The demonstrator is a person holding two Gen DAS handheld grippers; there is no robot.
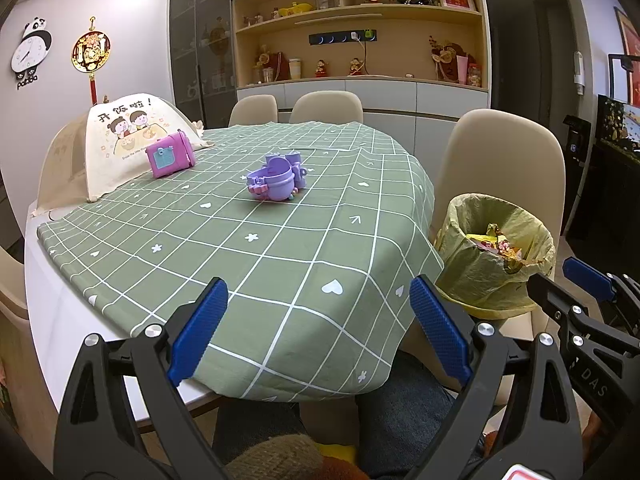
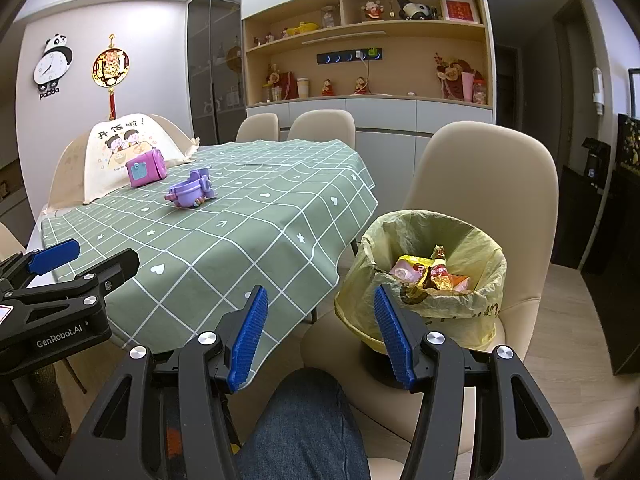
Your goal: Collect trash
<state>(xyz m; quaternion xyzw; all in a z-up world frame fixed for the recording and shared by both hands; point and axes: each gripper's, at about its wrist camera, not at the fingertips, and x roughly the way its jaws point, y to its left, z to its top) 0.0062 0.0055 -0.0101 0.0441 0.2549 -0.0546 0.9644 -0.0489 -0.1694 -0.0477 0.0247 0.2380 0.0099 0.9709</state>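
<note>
Jaws on my left gripper [image 1: 319, 326] and right gripper [image 2: 321, 335] are gaping empty, risking grabbing purple toys [image 1: 276, 178] or tipping the chair-perched trash bin [image 2: 430, 280].

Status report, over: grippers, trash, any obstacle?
Left gripper open, empty. Right gripper open, empty. Wrappers in bin on chair. Only toys on table.

Home dining room — clothed table [image 1: 280, 248], beige chairs [image 2: 480, 184], ornament-filled shelving [image 1: 360, 28], panda clock [image 1: 30, 50]
</note>
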